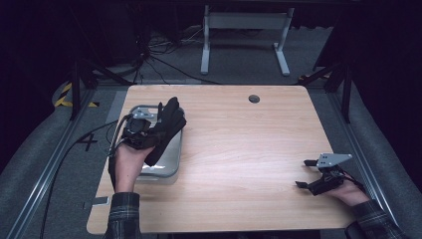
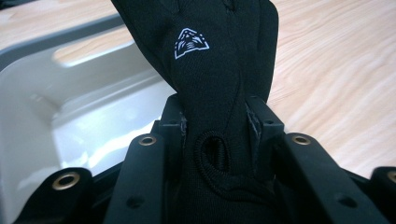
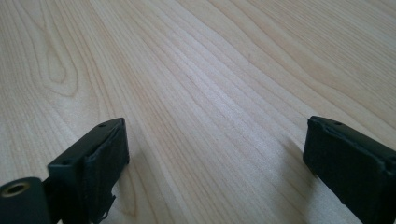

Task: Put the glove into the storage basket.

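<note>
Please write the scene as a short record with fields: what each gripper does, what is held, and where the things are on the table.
left gripper: left gripper, jaws shut on the black glove
held thing: black glove with a small white logo, hanging over the tray
tray: grey tray, at the left side of the wooden table
right gripper: right gripper, jaws open, nothing between them, low over bare wood at the table's right side
hole: small round hole near the table's far edge

grippers: left gripper (image 1: 149,130), right gripper (image 1: 309,173) black, grey three-cornered top plates | jaws: brass-ringed screw holes at 6 | cable: black, left | sleeves: dark plaid
</note>
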### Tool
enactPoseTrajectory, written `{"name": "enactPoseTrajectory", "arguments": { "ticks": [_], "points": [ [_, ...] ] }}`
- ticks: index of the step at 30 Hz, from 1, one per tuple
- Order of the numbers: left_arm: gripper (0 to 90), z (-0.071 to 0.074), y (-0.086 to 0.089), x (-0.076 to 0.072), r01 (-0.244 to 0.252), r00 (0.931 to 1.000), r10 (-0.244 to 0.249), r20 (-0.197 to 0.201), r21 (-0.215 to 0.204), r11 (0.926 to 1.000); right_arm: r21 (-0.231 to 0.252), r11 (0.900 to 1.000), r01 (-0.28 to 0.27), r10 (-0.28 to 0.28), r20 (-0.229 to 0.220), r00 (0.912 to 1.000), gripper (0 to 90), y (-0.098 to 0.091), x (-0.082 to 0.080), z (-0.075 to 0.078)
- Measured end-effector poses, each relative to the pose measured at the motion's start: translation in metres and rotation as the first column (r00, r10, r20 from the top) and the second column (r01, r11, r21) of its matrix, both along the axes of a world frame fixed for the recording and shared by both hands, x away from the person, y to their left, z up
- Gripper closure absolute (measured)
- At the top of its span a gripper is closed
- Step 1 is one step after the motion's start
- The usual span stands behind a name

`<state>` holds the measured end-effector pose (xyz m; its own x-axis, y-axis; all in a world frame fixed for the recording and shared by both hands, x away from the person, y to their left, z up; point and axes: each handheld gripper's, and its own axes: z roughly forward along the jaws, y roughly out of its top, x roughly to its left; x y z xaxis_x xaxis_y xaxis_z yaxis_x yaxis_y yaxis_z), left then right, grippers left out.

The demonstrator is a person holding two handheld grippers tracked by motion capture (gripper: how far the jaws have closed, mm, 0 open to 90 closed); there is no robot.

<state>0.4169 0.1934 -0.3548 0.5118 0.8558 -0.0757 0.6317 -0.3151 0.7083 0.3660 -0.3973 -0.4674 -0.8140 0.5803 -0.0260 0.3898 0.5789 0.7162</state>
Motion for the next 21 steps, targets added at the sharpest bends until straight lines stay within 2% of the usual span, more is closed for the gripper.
{"name": "enactPoseTrajectory", "arguments": {
  "ticks": [9, 13, 19, 21],
  "points": [
    [65.1, -0.029, 0.013, 0.012, -0.032, 0.9977, 0.033, -0.060, 0.017, 0.9994, 0.000, 1.0000, 0.000, 0.000, 0.000, 1.0000, 7.3, 0.000, 0.000, 0.000],
    [63.8, -0.037, 0.015, 0.015, -0.016, 0.9957, 0.018, -0.091, 0.016, 0.9997, 0.000, 1.0000, 0.000, 0.000, 0.000, 1.0000, 7.3, 0.000, 0.000, 0.000],
    [58.4, -0.039, 0.014, 0.019, -0.007, 0.9939, 0.010, -0.110, 0.026, 0.9996, 0.000, 1.0000, 0.000, 0.000, 0.000, 1.0000, 7.3, 0.000, 0.000, 0.000],
    [52.5, -0.040, 0.014, 0.021, -0.018, 0.9926, 0.021, -0.120, 0.032, 0.9993, 0.000, 1.0000, 0.000, 0.000, 0.000, 1.0000, 7.3, 0.000, 0.000, 0.000]
  ]
}}
